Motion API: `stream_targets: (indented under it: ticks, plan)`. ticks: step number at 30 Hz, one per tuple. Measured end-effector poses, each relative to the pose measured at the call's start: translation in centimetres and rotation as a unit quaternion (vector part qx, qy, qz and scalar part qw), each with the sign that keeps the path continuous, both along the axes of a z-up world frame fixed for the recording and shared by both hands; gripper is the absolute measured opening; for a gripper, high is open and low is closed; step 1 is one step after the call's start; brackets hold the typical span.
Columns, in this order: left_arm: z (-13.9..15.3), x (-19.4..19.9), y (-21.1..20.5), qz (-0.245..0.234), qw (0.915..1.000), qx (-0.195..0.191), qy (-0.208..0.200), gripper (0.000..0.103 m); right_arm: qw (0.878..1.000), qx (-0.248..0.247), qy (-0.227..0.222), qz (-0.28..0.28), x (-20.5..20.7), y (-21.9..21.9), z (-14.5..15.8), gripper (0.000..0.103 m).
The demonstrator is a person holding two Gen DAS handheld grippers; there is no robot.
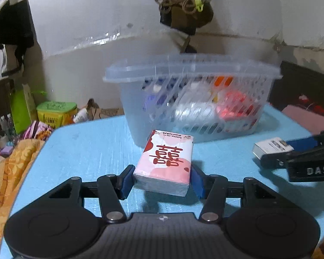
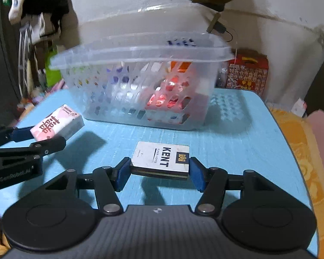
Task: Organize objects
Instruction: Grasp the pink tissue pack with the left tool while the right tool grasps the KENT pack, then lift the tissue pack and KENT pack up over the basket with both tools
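A pink tissue pack (image 1: 166,159) with red characters sits between the blue pads of my left gripper (image 1: 162,181), which is shut on it; the pack hangs just above the blue table (image 1: 86,151) and casts a shadow there. My right gripper (image 2: 159,172) is shut on a white Kent cigarette pack (image 2: 162,156), also held off the table. Behind both stands a clear slotted basket (image 2: 140,54) holding several red, white and orange packets. Each gripper shows in the other's view: the right gripper (image 1: 291,153) at the right edge, the left gripper (image 2: 38,139) at the left.
A yellow tub with a green lid (image 1: 56,112) and clutter lie beyond the table's left edge. A red patterned box (image 2: 247,73) stands behind the basket at the right. Orange flowered cloth (image 2: 302,151) borders the table. A dark bundle (image 1: 181,4) hangs on the wall.
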State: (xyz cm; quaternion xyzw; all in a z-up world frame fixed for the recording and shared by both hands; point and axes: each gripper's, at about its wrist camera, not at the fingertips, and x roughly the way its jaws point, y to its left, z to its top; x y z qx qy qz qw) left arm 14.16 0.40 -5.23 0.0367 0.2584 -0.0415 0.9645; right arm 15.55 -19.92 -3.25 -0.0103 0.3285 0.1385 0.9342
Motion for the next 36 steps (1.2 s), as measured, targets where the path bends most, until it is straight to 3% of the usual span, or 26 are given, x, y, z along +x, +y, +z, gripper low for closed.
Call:
stream_targets:
  ticks: [8,12,18,36]
  plan:
    - [2.7,-3.2,0.3,-0.004,0.9994,-0.020,-0.030,0.058,0.999,0.042,-0.030,-0.009,-5.3,-3.2,2.0,0.061]
    - [4.0,-4.6,0.5,0.001,0.9983,-0.029,-0.050,0.058,0.998,0.031,-0.046,-0.001,-6.6,-3.2,2.2,0.061]
    - [5.5,-6.0,0.5,0.007,0.9964,-0.036,-0.076,0.058,0.996,0.021,-0.084,0.015,-7.4,-2.6,2.8,0.061]
    - [6.7,-7.5,-0.1,-0.004,0.9942,-0.036,-0.101,0.058,0.992,0.065,-0.107,0.011,-7.5,-4.4,3.5,0.061]
